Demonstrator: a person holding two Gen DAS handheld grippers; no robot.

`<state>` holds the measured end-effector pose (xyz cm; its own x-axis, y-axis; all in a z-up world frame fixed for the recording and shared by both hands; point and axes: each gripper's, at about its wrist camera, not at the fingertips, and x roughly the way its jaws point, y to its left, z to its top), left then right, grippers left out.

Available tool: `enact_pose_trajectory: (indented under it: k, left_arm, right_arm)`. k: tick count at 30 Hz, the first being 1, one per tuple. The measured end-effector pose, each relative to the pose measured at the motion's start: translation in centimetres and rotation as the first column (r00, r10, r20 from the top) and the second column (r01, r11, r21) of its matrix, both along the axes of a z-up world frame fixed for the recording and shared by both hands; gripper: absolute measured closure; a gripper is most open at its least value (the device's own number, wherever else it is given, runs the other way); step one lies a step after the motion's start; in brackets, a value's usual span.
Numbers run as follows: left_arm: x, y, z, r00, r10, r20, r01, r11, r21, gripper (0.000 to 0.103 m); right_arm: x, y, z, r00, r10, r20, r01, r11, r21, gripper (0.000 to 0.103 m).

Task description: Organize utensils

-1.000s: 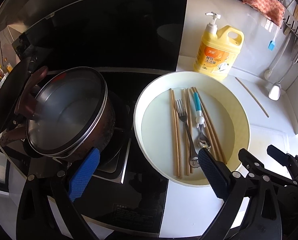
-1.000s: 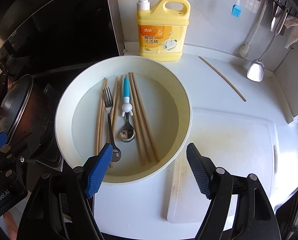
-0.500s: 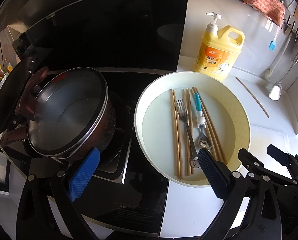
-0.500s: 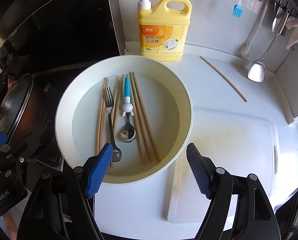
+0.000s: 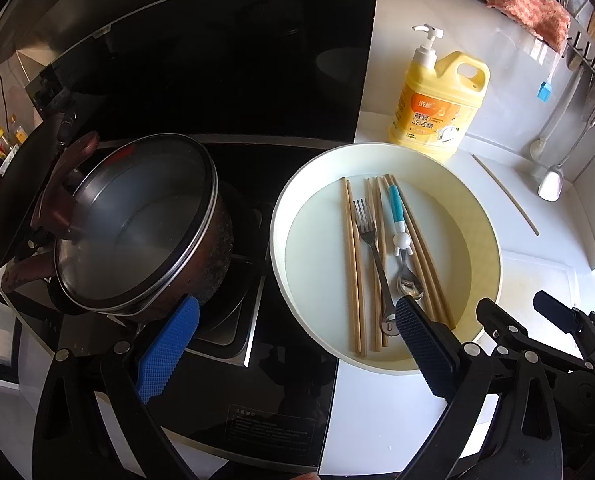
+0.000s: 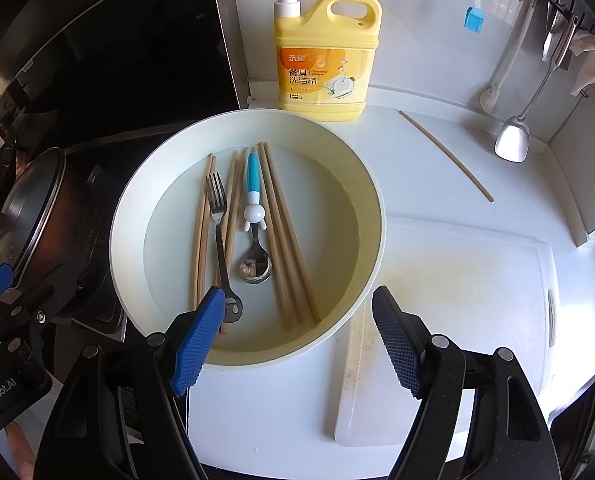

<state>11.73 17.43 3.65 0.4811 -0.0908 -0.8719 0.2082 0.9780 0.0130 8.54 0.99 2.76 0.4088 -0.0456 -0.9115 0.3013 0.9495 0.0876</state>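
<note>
Utensils (image 6: 253,216) mid-basin (image 6: 371,184) (rim clear) — counter (image 6: 437,184) open

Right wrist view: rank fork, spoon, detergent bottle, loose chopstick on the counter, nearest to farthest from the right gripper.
From the right gripper:
1. fork, in the basin, handle end by the left finger.
2. spoon, mid-basin.
3. loose chopstick, on the counter, upper right.
4. detergent bottle, against the back wall.

Fork (image 6: 217,236), blue-handled spoon (image 6: 254,216), perhaps eight chopsticks (image 6: 285,236) flat in cream basin (image 6: 371,184)
</note>
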Motion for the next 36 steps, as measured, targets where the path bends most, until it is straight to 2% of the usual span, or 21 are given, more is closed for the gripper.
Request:
enact_pose_trajectory:
  k: [29, 36]
  left_arm:
    - [0.4, -0.5, -0.3, 0.999, -0.034, -0.013, 0.033, 0.999, -0.01, 0.006]
    - [1.0, -0.2, -0.7, 0.999, -0.015, -0.031, 0.015, 1.0, 0.003, 0.006]
  right_arm:
    - [0.1, 0.1, 0.3, 1.0, 0.004, -0.001, -0.004, 1.0, -0.017, 0.03]
    - [0.3, -0.1, 0.1, 1.0, -0.002, 0.004, 0.002, 1.0, -0.01, 0.03]
